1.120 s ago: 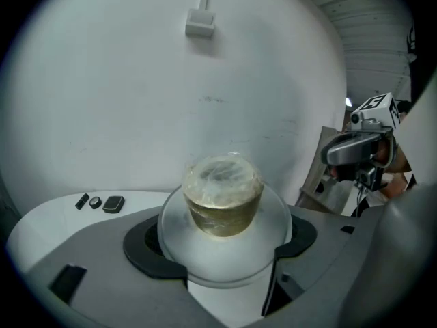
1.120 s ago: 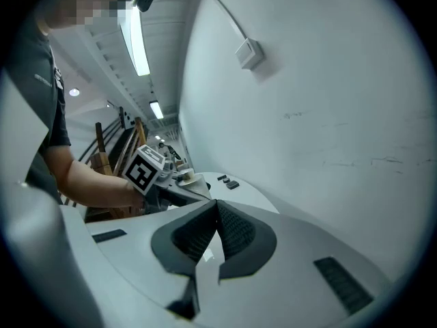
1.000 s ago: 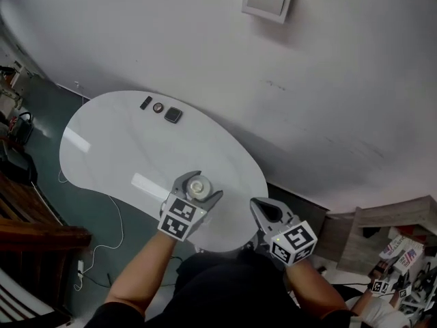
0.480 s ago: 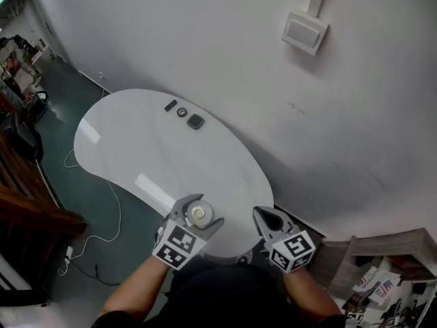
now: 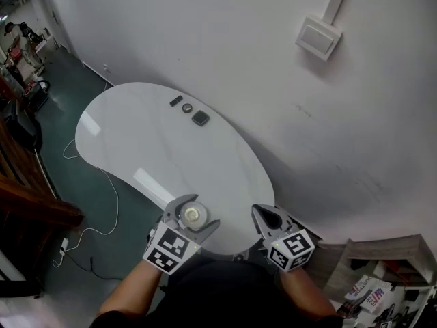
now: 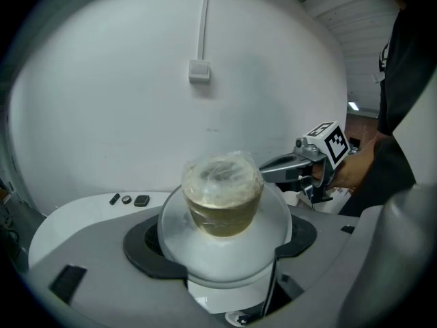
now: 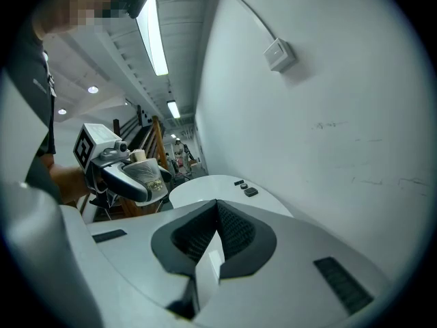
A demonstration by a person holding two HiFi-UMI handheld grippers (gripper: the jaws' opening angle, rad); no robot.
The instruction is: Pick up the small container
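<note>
A white, kidney-shaped table (image 5: 147, 139) stands against a pale wall (image 5: 225, 53), seen from steeply above. At the table's near edge the left gripper (image 5: 197, 210) has its two jaws spread part-way and pressed against the sides of the small container (image 5: 194, 215), which sits between them. The left gripper view shows the container as a clear round cup with a yellowish-brown filling and a crinkled clear cover on top, gripped on both sides. Whether its base touches the tabletop or hangs just above it cannot be told.

The right gripper (image 5: 260, 214) is to the right of the left one, just past the table's near right edge and apart from the container. Its jaws are pressed together with nothing between them, as the right gripper view shows plainly. The person's forearms run from the bottom of the head view up to both grippers.

Near the table's far edge, by the wall, three small dark things lie in a short row: a slim bar (image 5: 176, 100), a round piece (image 5: 187, 108) and a squarish piece (image 5: 200, 119). A white switch box (image 5: 319, 38) is fixed to the wall above and to the right. A thin cable (image 5: 106, 183) trails across the green floor by the table's left edge
</note>
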